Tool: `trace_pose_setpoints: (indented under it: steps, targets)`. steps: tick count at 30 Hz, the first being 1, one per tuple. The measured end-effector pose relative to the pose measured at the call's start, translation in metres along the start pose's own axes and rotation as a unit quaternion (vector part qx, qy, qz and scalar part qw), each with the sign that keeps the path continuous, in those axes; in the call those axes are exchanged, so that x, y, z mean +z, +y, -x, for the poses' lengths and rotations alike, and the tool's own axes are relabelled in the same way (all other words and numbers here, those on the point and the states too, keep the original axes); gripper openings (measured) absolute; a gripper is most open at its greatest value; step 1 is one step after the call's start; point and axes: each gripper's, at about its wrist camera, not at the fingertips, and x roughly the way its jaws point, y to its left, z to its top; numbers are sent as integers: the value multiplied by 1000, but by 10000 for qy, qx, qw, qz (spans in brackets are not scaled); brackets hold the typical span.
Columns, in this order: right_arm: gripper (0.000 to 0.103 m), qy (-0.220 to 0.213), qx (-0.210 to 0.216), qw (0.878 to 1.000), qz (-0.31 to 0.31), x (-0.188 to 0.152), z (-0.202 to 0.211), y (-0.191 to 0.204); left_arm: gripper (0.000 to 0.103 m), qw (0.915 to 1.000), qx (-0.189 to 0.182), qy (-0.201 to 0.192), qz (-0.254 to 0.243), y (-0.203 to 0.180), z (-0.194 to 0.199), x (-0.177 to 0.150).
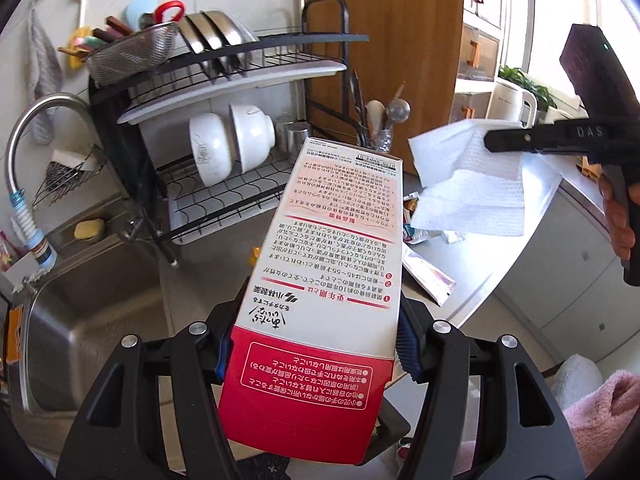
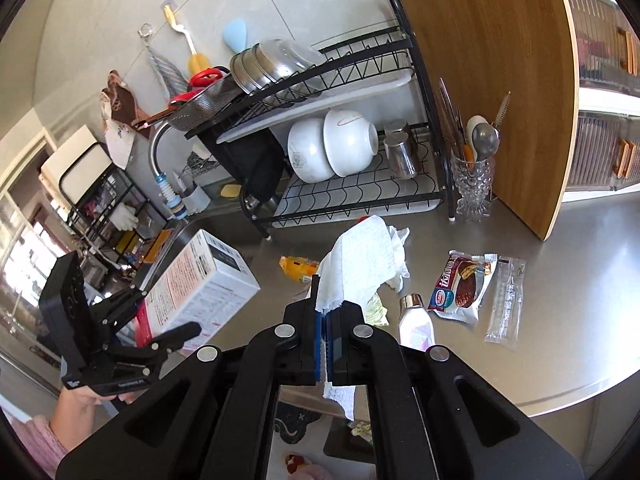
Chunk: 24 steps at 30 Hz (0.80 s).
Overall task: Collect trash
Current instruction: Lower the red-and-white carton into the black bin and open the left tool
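Note:
My left gripper [image 1: 316,340] is shut on a red and white carton box [image 1: 328,272] printed with text, held by its red end and lifted above the steel counter [image 2: 560,340]. The right wrist view shows the same box [image 2: 204,284] in the left gripper [image 2: 132,320], at the left beside the sink. My right gripper [image 2: 326,316] is shut on a crumpled white paper towel [image 2: 360,264], which sticks up from between the blue pads and hangs below them. The left wrist view has that towel [image 1: 468,184] dangling from the right gripper [image 1: 492,141] at the right.
On the counter lie a snack wrapper [image 2: 460,288], a clear plastic sachet [image 2: 506,304], a small bottle [image 2: 416,324] and a yellow wrapper [image 2: 298,266]. A black dish rack [image 2: 360,196] with bowls, a glass utensil holder [image 2: 474,184] and a wooden board [image 2: 500,80] stand behind. The sink [image 1: 80,320] is at the left.

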Motion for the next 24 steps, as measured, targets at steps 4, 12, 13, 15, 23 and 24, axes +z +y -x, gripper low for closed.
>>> trace_pose_setpoints:
  steps: [4,12,13,15,23,24]
  targets:
    - [3,30,-34,9996,264,-15,21,13,59,9991,251,-117,312,0,31,-9]
    - [3,343,64,9972,654,-60,48,32,59,9937,436,-146,1017,-3,80,-45]
    - [3,415,96,9968,680,-67,49,34,59,9933,443,-138,1062,-5,84,-52]
    - [3,583,187,9957,701,-81,48,36,59,9925,448,-102,1129,-9,88,-64]
    - [3,1431,313,9878,533,-145,14,33,59,9870,130,495,1526,-18,63,-128]
    - [3,1553,325,9861,487,-154,6,31,59,9860,87,617,1549,-21,55,-139]
